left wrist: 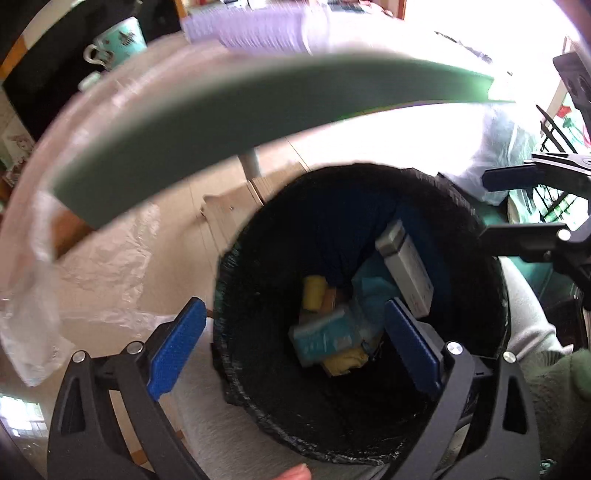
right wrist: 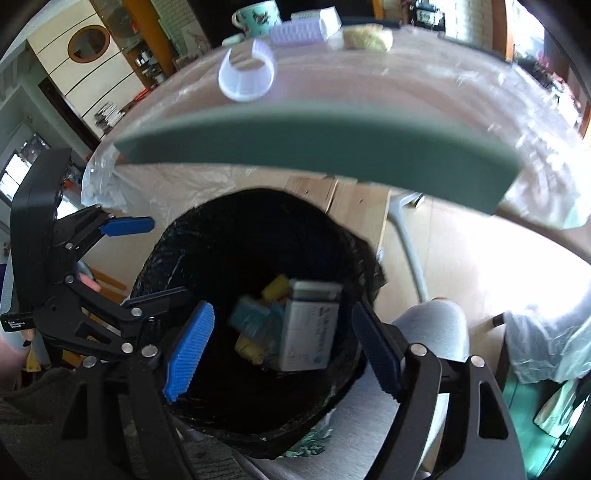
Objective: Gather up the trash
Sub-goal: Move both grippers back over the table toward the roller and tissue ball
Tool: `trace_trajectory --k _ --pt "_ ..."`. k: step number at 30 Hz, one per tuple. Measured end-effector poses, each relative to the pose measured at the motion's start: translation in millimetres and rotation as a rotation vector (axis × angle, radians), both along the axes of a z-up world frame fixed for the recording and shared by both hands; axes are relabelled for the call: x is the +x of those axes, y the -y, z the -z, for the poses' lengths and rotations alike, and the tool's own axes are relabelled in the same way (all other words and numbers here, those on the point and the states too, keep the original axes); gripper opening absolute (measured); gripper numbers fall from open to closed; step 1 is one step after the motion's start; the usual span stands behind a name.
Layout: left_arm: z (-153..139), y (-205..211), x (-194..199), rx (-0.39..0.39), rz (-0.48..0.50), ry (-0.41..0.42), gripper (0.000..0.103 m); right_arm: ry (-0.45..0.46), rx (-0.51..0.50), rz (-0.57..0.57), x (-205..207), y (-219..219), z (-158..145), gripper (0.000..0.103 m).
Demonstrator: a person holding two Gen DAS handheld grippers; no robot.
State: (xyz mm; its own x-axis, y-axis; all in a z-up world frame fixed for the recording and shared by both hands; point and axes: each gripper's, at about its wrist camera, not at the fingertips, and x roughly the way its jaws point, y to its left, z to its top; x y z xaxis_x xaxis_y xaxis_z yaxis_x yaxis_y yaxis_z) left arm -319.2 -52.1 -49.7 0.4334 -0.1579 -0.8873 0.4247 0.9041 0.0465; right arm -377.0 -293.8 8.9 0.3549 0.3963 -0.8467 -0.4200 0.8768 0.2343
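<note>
A black-lined trash bin (left wrist: 258, 302) (right wrist: 207, 236) stands below the table edge. In it lie a white box (left wrist: 408, 269) (right wrist: 310, 325), a teal packet (left wrist: 325, 336) (right wrist: 251, 317) and yellow pieces (left wrist: 314, 291) (right wrist: 275, 288). My left gripper (left wrist: 295, 343) is open and empty over the bin's mouth; it also shows in the right wrist view (right wrist: 140, 258). My right gripper (right wrist: 280, 350) is open and empty above the bin, the white box below it between the fingers. In the left wrist view the right gripper (left wrist: 517, 206) is at the right edge.
The green-edged table (left wrist: 207, 140) (right wrist: 314, 144) is covered in clear plastic. On it are a clear ring (right wrist: 245, 75), a lilac roll (right wrist: 299, 31), a yellow sponge (right wrist: 367, 37) and a teal mug (right wrist: 258, 14) (left wrist: 118, 40). A table leg (right wrist: 410, 251) stands right of the bin.
</note>
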Motion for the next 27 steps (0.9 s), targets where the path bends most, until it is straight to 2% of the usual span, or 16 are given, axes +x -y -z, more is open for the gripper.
trace_trajectory --k 2,4,5,8,10,15,19,27 --pt "-22 -3 -3 -0.041 -0.005 0.04 0.097 0.062 0.012 0.008 -3 5 -21 0.077" --pt "-53 -7 -7 -0.075 0.007 0.126 0.097 0.128 0.029 0.016 -2 12 -45 0.082" --pt "-67 -8 -8 -0.08 0.012 0.178 0.097 0.164 0.034 0.03 0 16 -56 0.088" --pt "-100 -4 -7 -0.113 0.027 0.301 0.102 0.245 0.048 0.102 18 27 -85 0.094" --pt "-112 -1 2 -0.133 0.052 0.336 0.102 0.272 0.053 0.151 39 32 -97 0.095" --pt "-108 23 38 -0.055 0.12 0.333 0.102 0.282 0.027 0.195 99 25 -101 0.095" --pt "-99 28 65 -0.072 0.163 0.263 0.102 0.243 -0.024 0.192 149 12 -87 0.095" --pt "-85 34 96 -0.068 0.243 0.182 0.102 0.172 -0.068 0.142 204 -18 -63 0.089"
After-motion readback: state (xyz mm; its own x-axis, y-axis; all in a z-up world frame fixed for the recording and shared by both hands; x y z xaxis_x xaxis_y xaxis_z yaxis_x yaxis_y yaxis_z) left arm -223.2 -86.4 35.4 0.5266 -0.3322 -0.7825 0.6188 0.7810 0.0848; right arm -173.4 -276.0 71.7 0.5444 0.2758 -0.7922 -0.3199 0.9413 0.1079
